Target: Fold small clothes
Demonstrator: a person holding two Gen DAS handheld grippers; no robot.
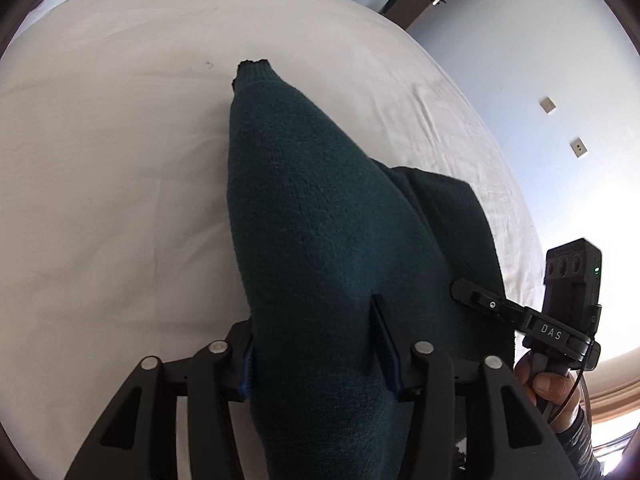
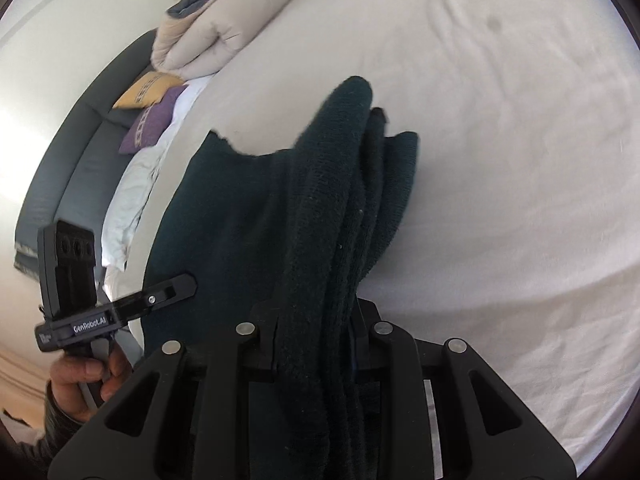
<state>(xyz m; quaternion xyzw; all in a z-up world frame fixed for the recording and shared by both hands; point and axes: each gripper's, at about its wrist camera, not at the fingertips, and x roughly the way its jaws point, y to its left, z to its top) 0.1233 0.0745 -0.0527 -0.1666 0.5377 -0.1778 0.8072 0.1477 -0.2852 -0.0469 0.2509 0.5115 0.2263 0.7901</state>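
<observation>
- Left gripper: jaws stand apart at a middling width with a thick bunch of the dark teal knit garment filling the gap. Both pads appear to press the fabric, so I read it as clamped on the garment, not loose around it.
- Right gripper: jaws drawn close together on several stacked layers of the same garment. The narrow gap suits a flatter, doubled edge rather than a bunch.
- Garment position: lifted at the near end by both grippers. Its far portion trails down and appears to rest on the white bed sheet, about mid-bed and well clear of the far edge. The pillows and the folded duvet sit at the headboard end, well apart from it.
- In the left wrist view the right gripper's hand is just beside the garment's right side. In the right wrist view the left gripper's hand sits at its left side. The two grippers therefore hold neighbouring points on one edge.
- Why held so, in my judgement: gripping one edge at two points lets the cloth hang straight so it can be carried over itself as a fold.
- Step estimate: mid-fold, with layers already doubled at the right grip.
- Risk: the thick knit may slip from the wider left grip.
</observation>
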